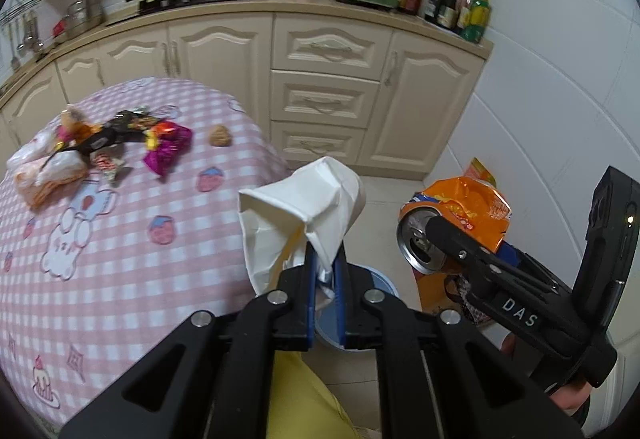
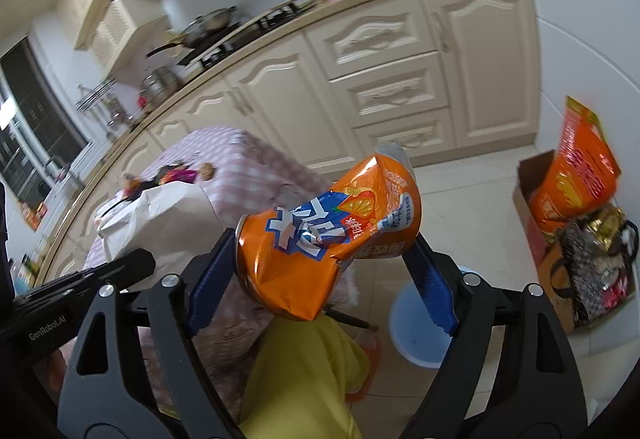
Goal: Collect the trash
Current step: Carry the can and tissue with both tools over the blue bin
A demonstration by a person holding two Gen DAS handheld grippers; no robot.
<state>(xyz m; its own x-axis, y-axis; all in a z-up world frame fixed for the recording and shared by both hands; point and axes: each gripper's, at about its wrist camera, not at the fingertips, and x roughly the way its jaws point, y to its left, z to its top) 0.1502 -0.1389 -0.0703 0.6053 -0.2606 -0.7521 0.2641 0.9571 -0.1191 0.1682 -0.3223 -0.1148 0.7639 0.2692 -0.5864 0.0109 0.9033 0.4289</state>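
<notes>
**Two tools, each with a piece of trash**

The left tool [image 1: 325, 271] has its two blue fingers [image 1: 310, 279] pressed together on a crumpled white paper cup [image 1: 304, 207]. The cup sticks up and out from the fingertips, squashed and folded, in the air just past the edge of the desk.

The right tool [image 2: 320, 271] has its blue fingers spread wide, clamped on a crushed orange soda can [image 2: 324, 235]. One finger pushes on the top end of the can and the other on the bottom end. The can lies sideways between them, dented and bent. In the left view its silver top with the drinking hole shows.

Both tools are held out over the white tiled floor [image 1: 384, 191]. Below them sits a round light blue bin [image 2: 416, 327]. A bit of yellow clothing [image 2: 304, 371] shows at the bottom of both views.

The desk has a pink and white checked cloth [image 1: 120, 239] with little bears and strawberries. More trash lies on it, well apart from the tools: shiny candy wrappers [image 1: 166, 147], crumpled plastic bags [image 1: 44, 167] and a small brown lump [image 1: 221, 135].

By the wall stands a cardboard box [image 2: 532, 199] with an orange bag [image 2: 576, 175].
</notes>
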